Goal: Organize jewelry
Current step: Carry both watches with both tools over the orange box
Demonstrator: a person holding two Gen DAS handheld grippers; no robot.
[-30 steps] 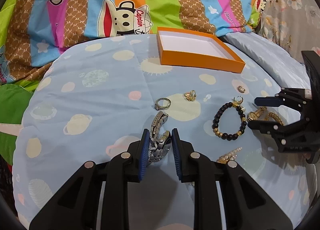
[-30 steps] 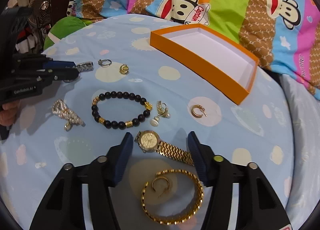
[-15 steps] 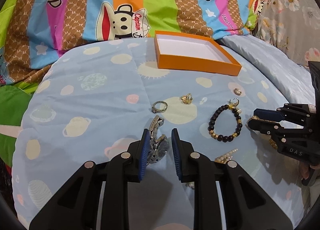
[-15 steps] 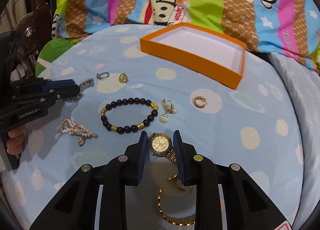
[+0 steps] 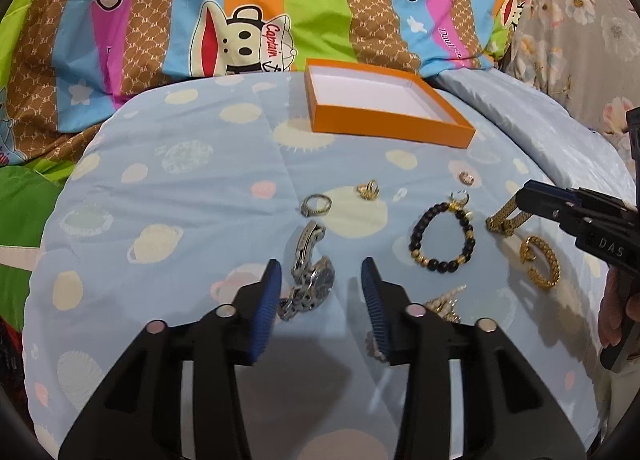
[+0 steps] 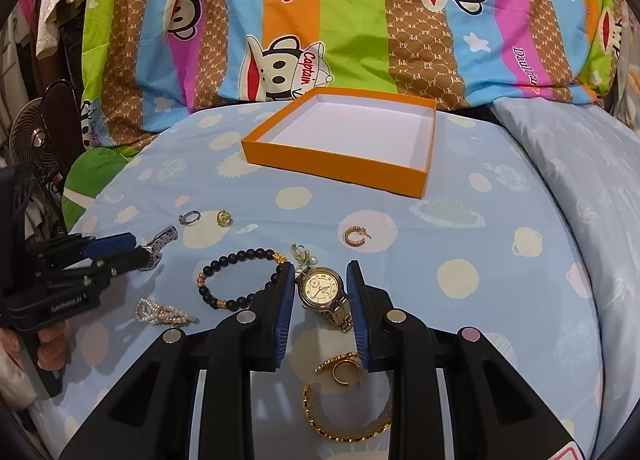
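Right now the left gripper (image 5: 320, 280) stands with its blue-padded fingers spread wide, and the silver watch (image 5: 310, 272) lies loose on the blue bedspread (image 5: 180, 188) between them, nearer the left pad, its band trailing away toward the far side. Nothing is pinched in that gripper.

Over on the right, the right gripper (image 6: 320, 292) has its fingers drawn in on either side of the gold watch (image 6: 322, 290); the dial faces up between the pads and the band runs back toward the camera. The pads look to be at the case, though whether they press it I cannot tell for sure.

Just near of that watch lie a gold hoop earring (image 6: 340, 370) and a gold chain bracelet (image 6: 344, 416). Left of the gold watch sits the black bead bracelet (image 6: 240, 278), with a pearl hair clip (image 6: 164, 312) nearer the camera. Farther off rest a silver ring (image 6: 189, 217), a gold ring (image 6: 224, 218) and a small gold hoop (image 6: 355, 236).

At the far side of the bedspread sits the orange box (image 6: 336, 164), open, its white inside bare, well apart from all the jewelry.
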